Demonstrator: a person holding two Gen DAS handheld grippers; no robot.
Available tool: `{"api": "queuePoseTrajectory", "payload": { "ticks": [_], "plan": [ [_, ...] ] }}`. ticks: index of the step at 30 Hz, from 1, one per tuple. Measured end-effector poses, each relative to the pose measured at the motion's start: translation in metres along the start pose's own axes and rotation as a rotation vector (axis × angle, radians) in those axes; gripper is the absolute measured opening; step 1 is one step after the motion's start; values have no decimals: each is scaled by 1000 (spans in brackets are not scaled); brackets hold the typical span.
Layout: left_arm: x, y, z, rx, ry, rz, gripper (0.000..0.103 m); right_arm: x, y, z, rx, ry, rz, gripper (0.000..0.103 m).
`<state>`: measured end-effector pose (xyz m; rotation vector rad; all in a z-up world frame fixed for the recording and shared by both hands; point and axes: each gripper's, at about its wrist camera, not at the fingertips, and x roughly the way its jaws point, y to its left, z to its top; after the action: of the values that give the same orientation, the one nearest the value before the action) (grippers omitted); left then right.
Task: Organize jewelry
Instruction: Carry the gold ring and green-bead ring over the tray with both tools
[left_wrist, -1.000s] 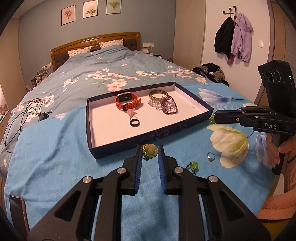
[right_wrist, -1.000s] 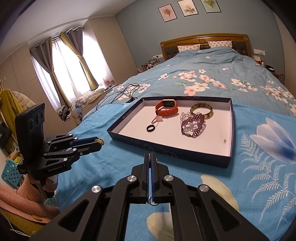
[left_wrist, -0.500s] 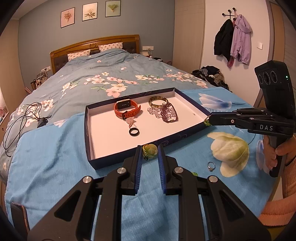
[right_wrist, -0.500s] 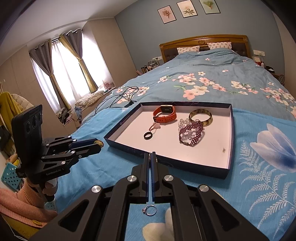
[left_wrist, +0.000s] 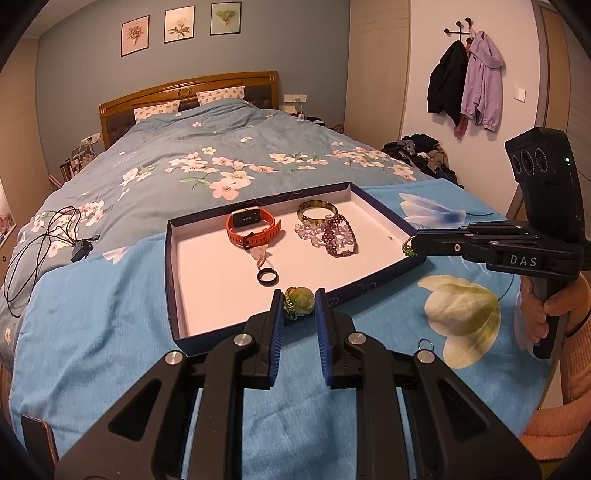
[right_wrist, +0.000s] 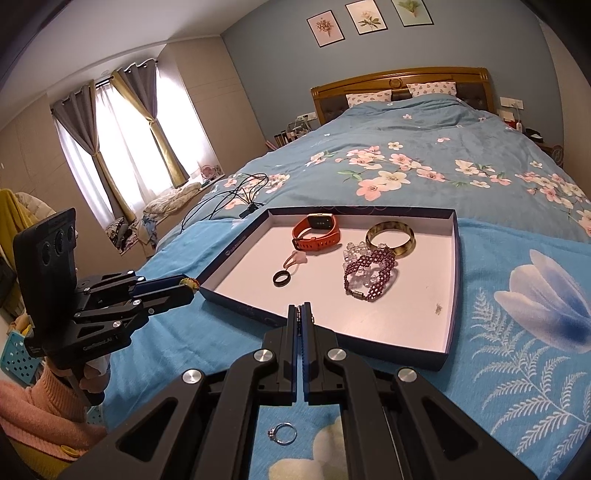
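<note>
Both grippers carry a piece toward the tray (left_wrist: 173, 280); delivery step, nothing released yet.

Left gripper (left_wrist: 299, 306): fingers set narrow, clamped on a green stone ornament (left_wrist: 301, 300) with a beaded or metal-trimmed edge. It hangs at the tray's near wall, about over the rim; whether it has cleared the wall I can't tell.

Right gripper (left_wrist: 409, 246): fingers pressed together, pinching a small green-and-gold piece (left_wrist: 407, 248), likely an earring, too small to be sure. From the left wrist view the tip sits at the tray's right wall. In its own view only a thin metal edge shows between the closed pads.

Tray is a shallow dark-blue box lid with a white floor, resting on the blue blanket (left_wrist: 110, 332) over the bed. Already inside: orange smartwatch (left_wrist: 253, 227), amber bangle (left_wrist: 317, 211), purple and clear bead bracelets (left_wrist: 334, 234), black ring (left_wrist: 267, 277), pale pink small piece (left_wrist: 261, 255).

Left outside: a silver ring (right_wrist: 282, 432) on the blanket, under the right gripper.

Judgement: the next move is to bring each tip inward over bare white floor, lower it close, then part the fingers. The stone may roll. Free floor lies at front left and at right. The silver ring remains to fetch.
</note>
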<state>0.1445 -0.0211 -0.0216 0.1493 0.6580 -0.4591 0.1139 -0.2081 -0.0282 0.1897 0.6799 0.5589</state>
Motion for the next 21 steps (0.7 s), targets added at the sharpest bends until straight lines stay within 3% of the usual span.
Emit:
{"api": "queuePoseTrajectory", "payload": {
  "ticks": [21],
  "plan": [
    [6,1,6,6,8,4,17,15,-12,11,12,11,-16,1]
  ]
}}
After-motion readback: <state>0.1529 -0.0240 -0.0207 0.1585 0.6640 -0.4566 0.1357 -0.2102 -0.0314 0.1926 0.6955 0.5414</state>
